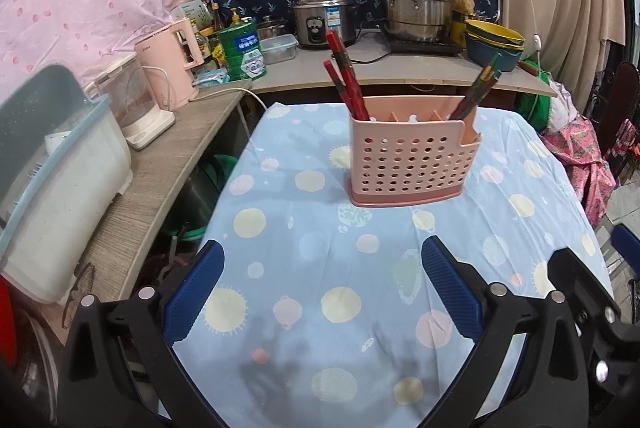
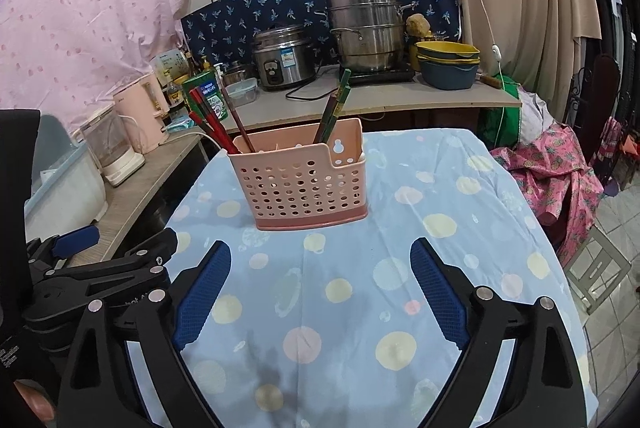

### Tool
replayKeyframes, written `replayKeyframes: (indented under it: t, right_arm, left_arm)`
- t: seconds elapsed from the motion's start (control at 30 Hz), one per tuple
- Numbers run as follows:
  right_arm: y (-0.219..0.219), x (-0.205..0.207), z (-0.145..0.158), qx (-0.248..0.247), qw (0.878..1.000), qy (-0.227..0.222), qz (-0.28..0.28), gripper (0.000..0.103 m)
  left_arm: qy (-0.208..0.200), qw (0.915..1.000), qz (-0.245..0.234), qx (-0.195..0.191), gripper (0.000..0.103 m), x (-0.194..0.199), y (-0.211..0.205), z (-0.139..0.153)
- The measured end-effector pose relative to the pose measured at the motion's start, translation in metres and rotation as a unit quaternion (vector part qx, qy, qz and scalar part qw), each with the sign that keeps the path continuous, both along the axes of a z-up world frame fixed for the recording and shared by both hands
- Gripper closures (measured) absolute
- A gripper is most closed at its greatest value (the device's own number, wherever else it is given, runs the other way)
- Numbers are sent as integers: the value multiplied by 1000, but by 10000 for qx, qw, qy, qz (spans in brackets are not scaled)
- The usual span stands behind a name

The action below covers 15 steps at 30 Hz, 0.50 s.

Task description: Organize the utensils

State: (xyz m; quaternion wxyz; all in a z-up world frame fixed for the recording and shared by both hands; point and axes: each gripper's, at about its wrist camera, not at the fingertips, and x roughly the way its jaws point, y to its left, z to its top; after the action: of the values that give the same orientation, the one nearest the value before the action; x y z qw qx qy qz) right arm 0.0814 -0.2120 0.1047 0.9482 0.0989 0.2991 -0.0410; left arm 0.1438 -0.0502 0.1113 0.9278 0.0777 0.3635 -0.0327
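Observation:
A pink perforated utensil holder (image 1: 412, 164) (image 2: 304, 184) stands upright on the table with the blue spotted cloth (image 1: 312, 268) (image 2: 360, 268). Red chopsticks (image 1: 344, 80) (image 2: 212, 126) lean in its left compartment, and dark green chopsticks (image 1: 478, 90) (image 2: 334, 112) lean in its right one. My left gripper (image 1: 323, 260) is open over the cloth in front of the holder, nothing between its blue pads. My right gripper (image 2: 321, 260) is open too, also short of the holder and empty. In the right wrist view the left gripper (image 2: 76, 244) shows at the lower left.
A counter (image 1: 400, 68) behind the table carries a rice cooker (image 1: 324, 14), a steel steamer pot (image 1: 416, 2), stacked bowls (image 1: 494, 42) and a green can (image 1: 242, 50). A side shelf at left bears a pink kettle (image 1: 170, 64) and a white bin (image 1: 60, 188). Pink cloth (image 2: 552, 180) lies at right.

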Motion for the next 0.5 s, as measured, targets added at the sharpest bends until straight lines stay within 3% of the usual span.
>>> replayKeyframes:
  t: [0.03, 0.5]
  right_arm:
    - [0, 1, 0, -1, 10000, 31, -4, 6]
    - [4, 21, 4, -208, 9997, 117, -10, 6]
  left_arm:
    - [3, 10000, 4, 1, 8, 1, 0, 0]
    - [10, 9998, 91, 155, 8, 17, 2, -1]
